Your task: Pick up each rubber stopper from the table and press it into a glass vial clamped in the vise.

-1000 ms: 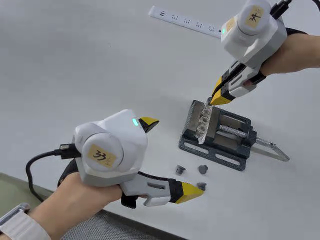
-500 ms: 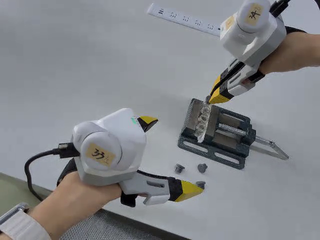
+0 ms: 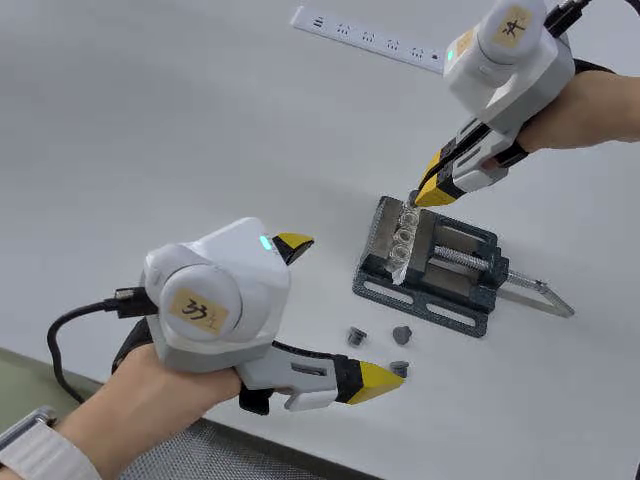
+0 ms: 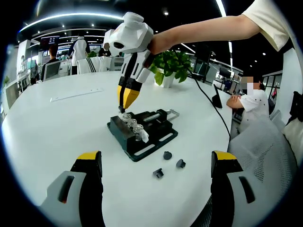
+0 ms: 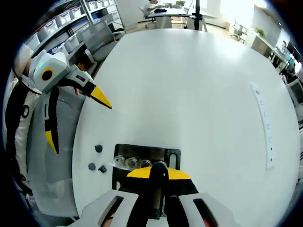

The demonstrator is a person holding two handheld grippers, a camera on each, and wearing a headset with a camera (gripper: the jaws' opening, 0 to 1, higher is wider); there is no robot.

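A dark vise (image 3: pixel 455 283) clamps a row of glass vials (image 3: pixel 402 240). My right gripper (image 3: pixel 421 196) hangs just over the far vial and is shut on a dark rubber stopper (image 5: pixel 158 168); its yellow tips (image 4: pixel 126 100) point down at the vials (image 4: pixel 132 125). Three loose stoppers (image 3: pixel 357 337) (image 3: pixel 401 335) (image 3: pixel 400 369) lie on the white table in front of the vise. My left gripper (image 3: pixel 340 310) is open near the table's front edge, with nothing between its jaws and the stoppers (image 4: pixel 167 155) just ahead of it.
A white power strip (image 3: pixel 370 35) lies at the far side of the table. The vise handle (image 3: pixel 540 293) sticks out to the right. A potted plant (image 4: pixel 173 66) and chairs stand beyond the table, with a person seated at the right.
The head view has shifted slightly. The right gripper stays over the far vial with the stopper, and the left gripper stays open in place.
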